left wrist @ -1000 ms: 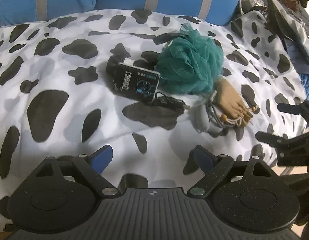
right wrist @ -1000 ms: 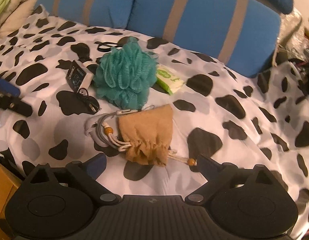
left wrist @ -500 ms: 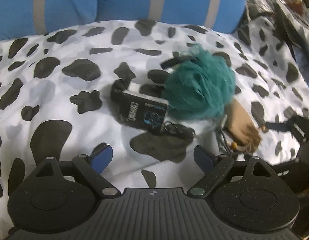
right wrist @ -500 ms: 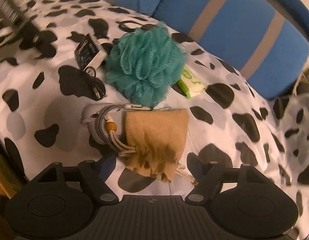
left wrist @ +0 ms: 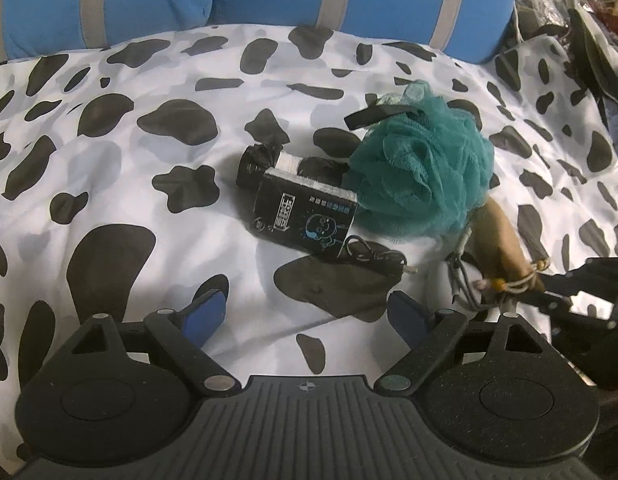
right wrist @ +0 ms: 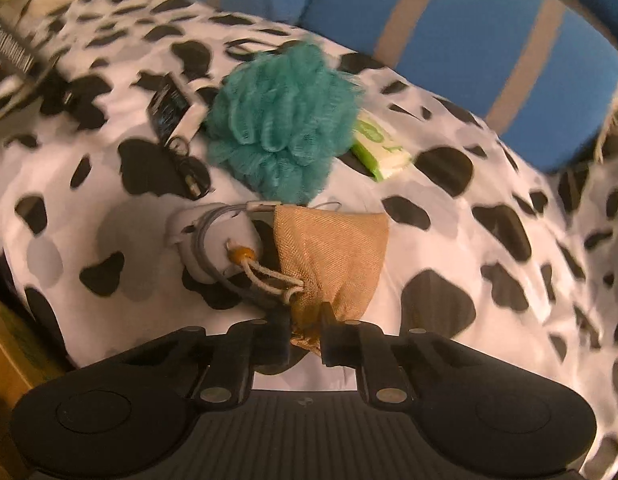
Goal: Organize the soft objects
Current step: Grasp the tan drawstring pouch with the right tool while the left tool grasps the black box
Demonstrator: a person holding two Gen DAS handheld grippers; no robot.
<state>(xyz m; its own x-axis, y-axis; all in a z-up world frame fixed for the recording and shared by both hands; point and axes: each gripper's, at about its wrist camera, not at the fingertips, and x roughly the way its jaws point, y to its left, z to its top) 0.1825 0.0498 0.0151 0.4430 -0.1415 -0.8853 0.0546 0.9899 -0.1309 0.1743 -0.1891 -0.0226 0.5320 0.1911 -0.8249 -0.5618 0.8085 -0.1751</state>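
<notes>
**Right claw closing on the burlap pouch**

A cow-print blanket (right wrist: pixel 449 220) covered the whole surface, with blue grey-striped cushions (right wrist: pixel 449 32) banked along its far edge. Biggest of the lot, the teal mesh bath pouf (right wrist: pixel 285 120) sat near the middle of the blanket, a green wipes packet (right wrist: pixel 379 148) tucked against its right side and a black printed box (left wrist: pixel 305 216) just to its left. Down toward the near edge lay the tan burlap drawstring pouch (right wrist: pixel 333 256), its beaded cord draped over a grey cable bundle (right wrist: pixel 213 240) touching it on the left. And there it was: the right gripper (right wrist: pixel 305 336) had its jaws closing on the pouch's gathered neck, fabric pinched between the pads. The left gripper (left wrist: pixel 305 316) hung over bare blanket with its blue pads (left wrist: pixel 205 314) spread wide, released, nothing between them; a small black cable (left wrist: pixel 373 256) lay just beyond.
</notes>
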